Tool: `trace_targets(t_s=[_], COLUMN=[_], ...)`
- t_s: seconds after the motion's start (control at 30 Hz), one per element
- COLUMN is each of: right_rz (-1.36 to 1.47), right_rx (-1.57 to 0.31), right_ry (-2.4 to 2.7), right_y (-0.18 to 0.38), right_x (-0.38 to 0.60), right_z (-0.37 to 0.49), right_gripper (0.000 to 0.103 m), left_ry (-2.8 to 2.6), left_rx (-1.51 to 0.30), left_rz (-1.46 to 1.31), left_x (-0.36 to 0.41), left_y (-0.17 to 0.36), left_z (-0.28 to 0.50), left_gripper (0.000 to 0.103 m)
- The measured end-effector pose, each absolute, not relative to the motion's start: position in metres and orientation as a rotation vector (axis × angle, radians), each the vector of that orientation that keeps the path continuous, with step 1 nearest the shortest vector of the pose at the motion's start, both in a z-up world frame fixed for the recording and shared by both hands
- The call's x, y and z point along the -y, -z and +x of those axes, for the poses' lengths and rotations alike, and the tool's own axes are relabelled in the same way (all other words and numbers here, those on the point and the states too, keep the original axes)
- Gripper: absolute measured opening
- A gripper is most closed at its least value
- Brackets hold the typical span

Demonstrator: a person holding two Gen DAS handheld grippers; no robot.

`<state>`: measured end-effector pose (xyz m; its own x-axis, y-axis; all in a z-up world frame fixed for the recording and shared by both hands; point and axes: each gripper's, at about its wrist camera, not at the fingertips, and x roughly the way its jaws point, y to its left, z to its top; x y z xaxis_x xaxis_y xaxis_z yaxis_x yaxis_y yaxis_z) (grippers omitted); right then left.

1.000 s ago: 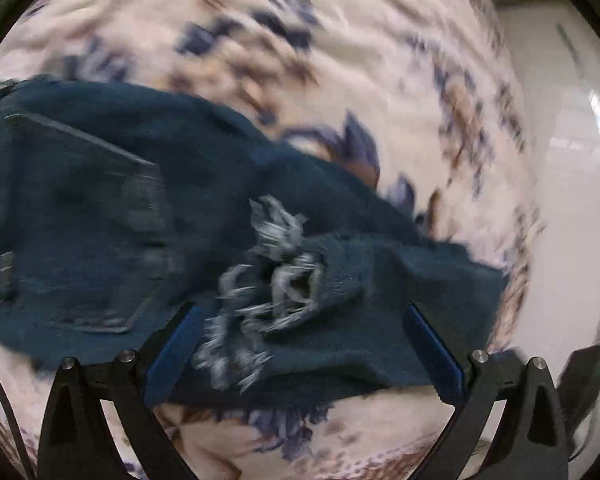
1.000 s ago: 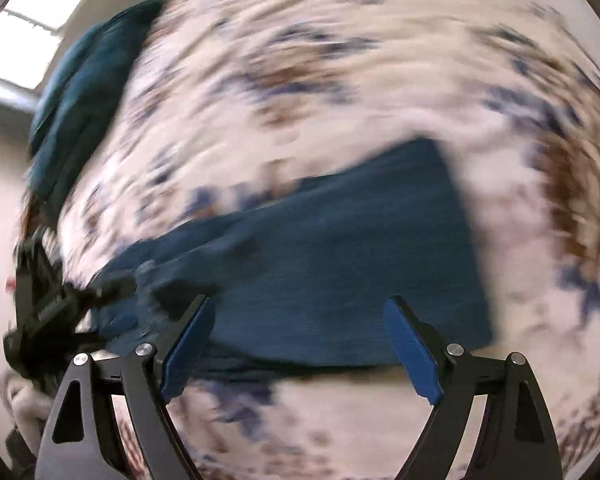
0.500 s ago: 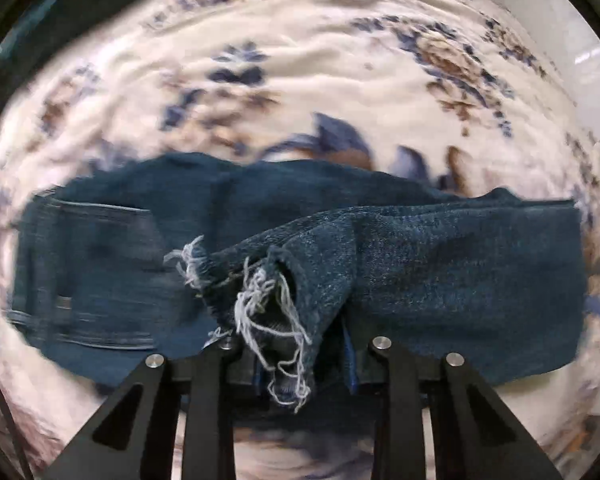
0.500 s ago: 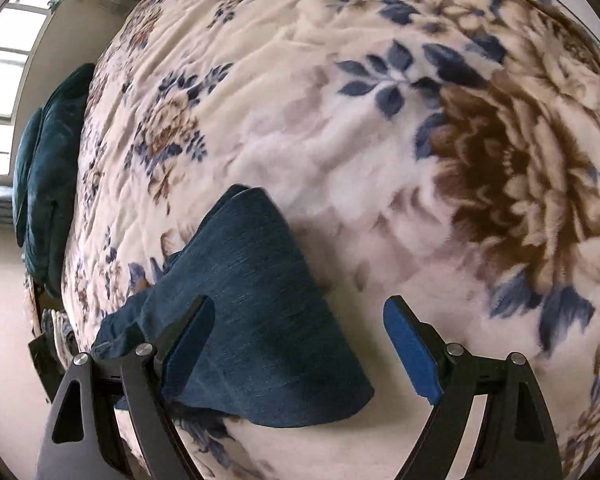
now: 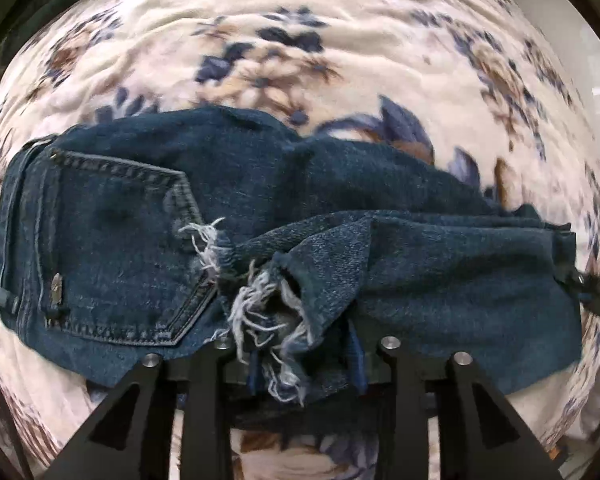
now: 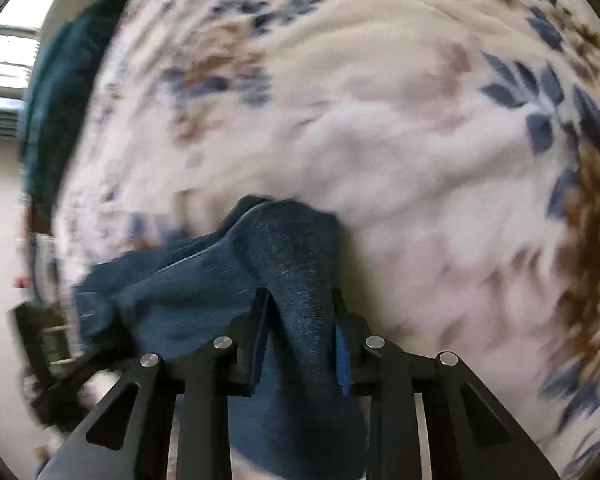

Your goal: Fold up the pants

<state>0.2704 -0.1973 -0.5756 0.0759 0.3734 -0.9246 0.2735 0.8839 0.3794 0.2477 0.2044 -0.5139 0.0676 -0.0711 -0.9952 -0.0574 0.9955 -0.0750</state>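
Both tongs (image 5: 304,360) (image 6: 300,344) clamp the pants (image 5: 440,280).

Both wrist cams close, low over same jeans (image 5: 260,208), blanket (image 6: 380,120).

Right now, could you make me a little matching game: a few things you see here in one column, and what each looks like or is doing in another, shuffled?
Things:
1. left gripper
2. right gripper
3. stitched back pocket
4. floral plush blanket

States:
a. cream, lying under everything
b. shut on frayed hem of dark blue denim jeans
c. flat, facing up
d. shut on smooth jeans fold

Pairs: 1-b, 2-d, 3-c, 4-a
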Motion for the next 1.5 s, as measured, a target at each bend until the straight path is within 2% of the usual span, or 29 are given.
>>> trace_targets(t_s=[0.03, 0.07, 0.1, 0.2, 0.23, 0.27, 0.43, 0.5, 0.6, 0.7, 0.73, 0.77, 0.83, 1.07, 1.23, 1.33, 1.5], right_rz=[0.537, 0.562, 0.573, 0.505, 0.486, 0.467, 0.26, 0.272, 0.342, 0.285, 0.249, 0.234, 0.229, 0.108, 0.102, 0.106, 0.134], right_rx=[-1.55, -1.585, -1.594, -1.55, -1.54, -1.548, -1.673, -1.723, -1.743, -1.719, -1.694, -1.679, -1.639, -1.627, -1.651, -1.655, -1.673], right_ry=[-0.074, -0.071, -0.065, -0.059, -0.078, -0.11, -0.075, -0.007, 0.025, -0.001, 0.0, 0.002, 0.008, 0.071, 0.035, 0.028, 0.018], right_y=[0.583, 0.585, 0.578, 0.541, 0.532, 0.525, 0.547, 0.565, 0.56, 0.535, 0.524, 0.518, 0.505, 0.508, 0.516, 0.518, 0.524], right_x=[0.198, 0.2, 0.201, 0.196, 0.192, 0.184, 0.143, 0.145, 0.145, 0.131, 0.124, 0.119, 0.103, 0.036, -0.004, -0.016, -0.023], right_z=[0.273, 0.276, 0.277, 0.267, 0.261, 0.254, 0.221, 0.215, 0.217, 0.218, 0.217, 0.217, 0.215, 0.227, 0.235, 0.239, 0.242], right_gripper=[0.038, 0.042, 0.047, 0.06, 0.071, 0.075, 0.075, 0.076, 0.077, 0.079, 0.084, 0.089, 0.092, 0.092, 0.092, 0.092, 0.092], left_ry=[0.014, 0.008, -0.003, 0.013, 0.027, 0.029, -0.079, -0.084, -0.047, -0.062, -0.076, -0.088, -0.129, -0.331, -0.369, -0.379, -0.422], left_rx=[-1.512, -1.522, -1.54, -1.545, -1.518, -1.503, -1.554, -1.583, -1.536, -1.454, -1.448, -1.442, -1.407, -1.223, -1.183, -1.167, -1.082], left_rz=[-0.089, -0.089, -0.104, -0.249, -0.274, -0.275, -0.225, -0.265, -0.296, -0.306, -0.325, -0.366, -0.467, -1.059, -1.178, -1.292, -1.432], left_x=[-0.203, -0.204, -0.204, -0.22, -0.223, -0.223, -0.226, -0.236, -0.248, -0.266, -0.276, -0.29, -0.321, -0.4, -0.412, -0.422, -0.432], left_y=[0.514, 0.513, 0.511, 0.494, 0.484, 0.48, 0.513, 0.523, 0.502, 0.475, 0.47, 0.465, 0.46, 0.5, 0.526, 0.551, 0.549], left_z=[0.248, 0.25, 0.252, 0.244, 0.24, 0.236, 0.227, 0.226, 0.219, 0.202, 0.195, 0.188, 0.176, 0.141, 0.152, 0.153, 0.144], left_gripper=[0.038, 0.047, 0.051, 0.057, 0.066, 0.074, 0.075, 0.075, 0.075, 0.075, 0.075, 0.075, 0.075, 0.075, 0.075, 0.081, 0.083])
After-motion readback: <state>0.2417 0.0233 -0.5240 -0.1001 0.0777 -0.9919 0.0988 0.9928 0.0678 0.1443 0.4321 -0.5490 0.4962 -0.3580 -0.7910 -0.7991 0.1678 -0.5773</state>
